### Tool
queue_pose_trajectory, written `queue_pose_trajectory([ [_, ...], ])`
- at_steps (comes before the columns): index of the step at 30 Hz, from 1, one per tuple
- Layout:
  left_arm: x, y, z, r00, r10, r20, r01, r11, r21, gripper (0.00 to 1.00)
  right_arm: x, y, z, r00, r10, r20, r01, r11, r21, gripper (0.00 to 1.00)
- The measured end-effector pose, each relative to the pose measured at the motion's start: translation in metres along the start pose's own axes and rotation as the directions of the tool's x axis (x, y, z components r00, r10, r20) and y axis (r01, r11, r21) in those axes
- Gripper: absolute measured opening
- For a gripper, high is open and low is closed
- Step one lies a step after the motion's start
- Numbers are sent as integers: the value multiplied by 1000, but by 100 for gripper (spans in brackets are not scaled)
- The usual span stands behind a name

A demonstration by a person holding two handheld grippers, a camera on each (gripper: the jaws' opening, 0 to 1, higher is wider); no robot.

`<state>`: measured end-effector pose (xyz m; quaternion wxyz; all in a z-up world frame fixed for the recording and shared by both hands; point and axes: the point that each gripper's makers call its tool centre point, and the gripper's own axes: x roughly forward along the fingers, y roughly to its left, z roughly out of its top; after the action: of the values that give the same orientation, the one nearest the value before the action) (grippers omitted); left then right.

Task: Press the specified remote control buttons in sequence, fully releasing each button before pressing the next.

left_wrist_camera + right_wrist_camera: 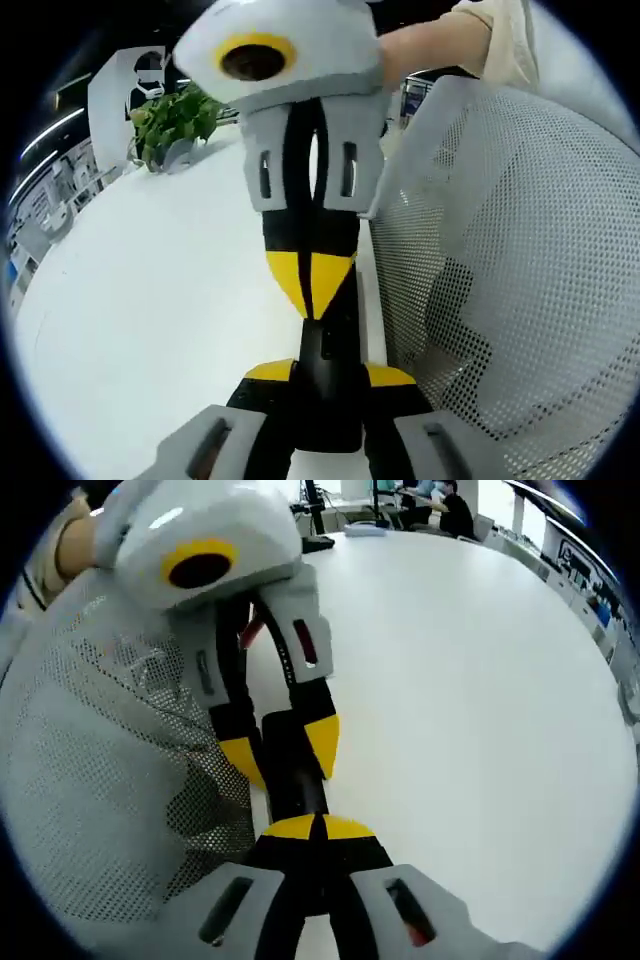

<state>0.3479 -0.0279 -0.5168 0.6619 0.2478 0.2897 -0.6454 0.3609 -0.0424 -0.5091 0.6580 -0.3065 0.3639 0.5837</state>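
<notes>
Main danger from here: pushing too hard or off-centre with the right gripper [318,828] and so tipping or sliding the remote control [335,400] out of the left gripper [330,373], because of a hold on only the two narrow sides. Also possible: covering two buttons at once with the broad yellow tips, or not lifting fully clear before the next press, and so breaking the required sequence. Also worth watching: the white mesh chair back [500,250] just beside both tools, close enough to catch a jaw during a pull-back. As for the tongs: left gripper clamped on the remote control, its yellow tips spread on either side of the black body; right gripper closed, tips together and holding nothing, used as a single pointed finger. As for position: remote control held slightly above the white table [150,300], between the left jaws and running forward from them, with the closed right tips set down on its upper face near the far end. Probably in contact with a button, though hard to confirm, since no button is visible on the dark surface. Far behind, a green plant [175,120] on the table.
</notes>
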Motion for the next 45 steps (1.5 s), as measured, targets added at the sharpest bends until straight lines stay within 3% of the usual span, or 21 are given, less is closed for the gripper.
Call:
queue_pose_trajectory([
  [3, 0, 0, 1, 1000, -3, 7, 3, 1000, -14, 24, 0, 3, -3, 999, -33, 18, 33, 999, -16, 0],
  [9, 1, -1, 3, 1000, -13, 17, 14, 999, -34, 24, 0, 5, 1, 1000, -20, 24, 22, 995, -94, 0],
  [15, 1, -2, 3, 1000, -15, 17, 16, 999, -32, 24, 6, 10, 4, 999, 27, 17, -27, 999, -32, 0],
  [18, 2, -1, 4, 1000, -15, 16, 16, 999, -33, 24, 7, 9, 4, 999, 40, 0, -40, 999, 0, 0],
  [30, 2, -1, 5, 999, -31, 19, 32, 997, -71, 24, 10, 13, 4, 995, 21, -99, -36, 989, -147, 0],
  [31, 2, -2, 7, 999, -31, 33, 36, 989, -142, 24, 10, 14, 4, 994, 21, -110, -38, 988, -153, 0],
  [32, 2, -1, 8, 998, -38, 47, 47, 978, -202, 24, 10, 13, 4, 992, 21, -125, -38, 990, -137, 0],
  [33, 1, 2, 6, 998, -39, 39, 44, 988, -148, 24, 10, 13, 4, 991, 22, -134, -39, 991, -129, 0],
  [37, 2, -1, 6, 998, -41, 37, 45, 990, -131, 24, 10, 12, 3, 989, 20, -149, -33, 996, -84, 0],
  [40, 2, -1, 6, 999, -40, 25, 42, 995, -85, 24, 7, 15, 2, 992, 9, -126, -20, 996, -86, 0],
  [42, 2, -1, 5, 999, -41, 18, 42, 995, -95, 24, 7, 14, 2, 994, 3, -107, -12, 997, -76, 0],
  [45, 2, -1, 5, 999, -42, 21, 44, 994, -99, 24, 8, 12, 3, 998, 3, -61, -3, 1000, -4, 0],
])
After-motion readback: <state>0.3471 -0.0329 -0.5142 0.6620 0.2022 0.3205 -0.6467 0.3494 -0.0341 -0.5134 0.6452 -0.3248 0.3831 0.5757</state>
